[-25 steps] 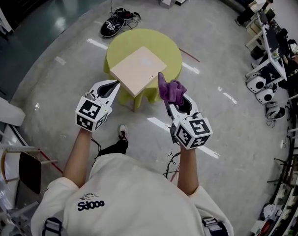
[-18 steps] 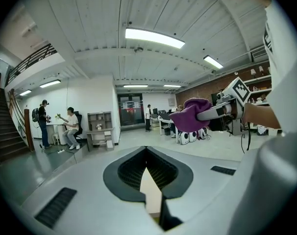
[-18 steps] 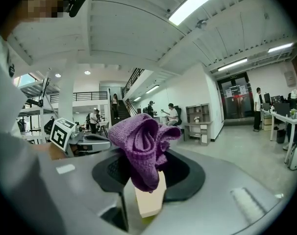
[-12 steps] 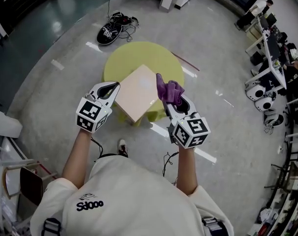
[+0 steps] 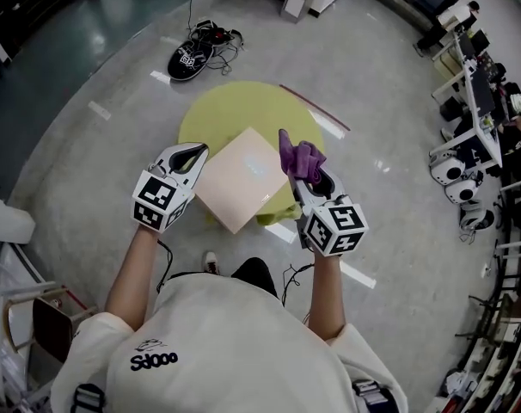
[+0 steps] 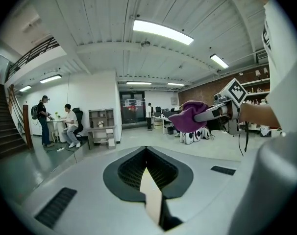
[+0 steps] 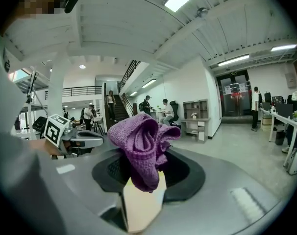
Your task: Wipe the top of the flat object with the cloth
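Purple cloth (image 5: 300, 158), just one, pinched by right hand-held gripper (image 5: 297, 174); left hand-held gripper (image 5: 194, 150) pressed together.

The cloth (image 5: 302, 157) is purple, the board (image 5: 242, 189) pale peach, the bench (image 5: 226, 110) yellow-green, the floor (image 5: 398, 127) mottled grey, the shirt (image 5: 226, 342) white, and the white left claw (image 5: 194, 151) and right claw (image 5: 305, 177) bear black-and-white square markers (image 5: 162, 201).

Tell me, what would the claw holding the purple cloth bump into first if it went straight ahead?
Nothing close, it seems. The right claw with the purple cloth points level across the room. Far off stands a shelf, though distance is hard to judge.
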The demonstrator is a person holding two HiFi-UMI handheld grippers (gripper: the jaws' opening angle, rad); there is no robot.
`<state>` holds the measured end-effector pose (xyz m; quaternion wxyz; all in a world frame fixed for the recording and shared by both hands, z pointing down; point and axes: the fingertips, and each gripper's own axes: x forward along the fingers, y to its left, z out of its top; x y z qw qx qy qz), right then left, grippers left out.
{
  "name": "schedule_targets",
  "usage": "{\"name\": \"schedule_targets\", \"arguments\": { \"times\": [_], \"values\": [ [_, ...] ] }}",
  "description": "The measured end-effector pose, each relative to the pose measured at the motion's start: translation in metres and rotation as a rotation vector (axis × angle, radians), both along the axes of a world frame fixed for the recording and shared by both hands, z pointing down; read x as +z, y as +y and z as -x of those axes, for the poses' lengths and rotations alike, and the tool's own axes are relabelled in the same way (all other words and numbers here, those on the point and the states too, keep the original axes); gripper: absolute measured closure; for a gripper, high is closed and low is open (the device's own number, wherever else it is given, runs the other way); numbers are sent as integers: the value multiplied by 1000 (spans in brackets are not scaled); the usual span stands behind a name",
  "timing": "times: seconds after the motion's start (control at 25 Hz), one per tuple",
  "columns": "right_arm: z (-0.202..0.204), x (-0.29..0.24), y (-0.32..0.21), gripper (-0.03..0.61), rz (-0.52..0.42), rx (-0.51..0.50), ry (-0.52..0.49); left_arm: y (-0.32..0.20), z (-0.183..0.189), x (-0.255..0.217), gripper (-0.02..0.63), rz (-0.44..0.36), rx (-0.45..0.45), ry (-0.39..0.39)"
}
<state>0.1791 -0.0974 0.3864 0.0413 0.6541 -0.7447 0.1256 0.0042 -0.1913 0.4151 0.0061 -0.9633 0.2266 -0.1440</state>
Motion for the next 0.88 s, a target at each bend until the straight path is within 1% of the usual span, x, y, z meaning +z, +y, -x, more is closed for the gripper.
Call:
{"name": "schedule_targets", "arguments": {
  "times": [0.12,0.2,0.32,0.56,0.72,0.88],
  "values": [
    [-24,11,-20,413,26,9,14,-12,-7,5,607,19,-30,-9],
    [-40,22,-38,413,51,4,36,-23,-10,11,607,40,-67,-19],
    [-55,47,-62,413,109,-40,54,-32,-10,21,607,80,-139,-24],
    [-63,102,-118,413,206,-135,76,-59,-6,34,607,107,-261,-16],
    [-62,161,-146,413,322,-188,78,-67,-7,56,607,150,-299,-40],
    [-66,225,-169,413,451,-213,70,-73,-5,76,607,184,-337,-62]
  ]
}}
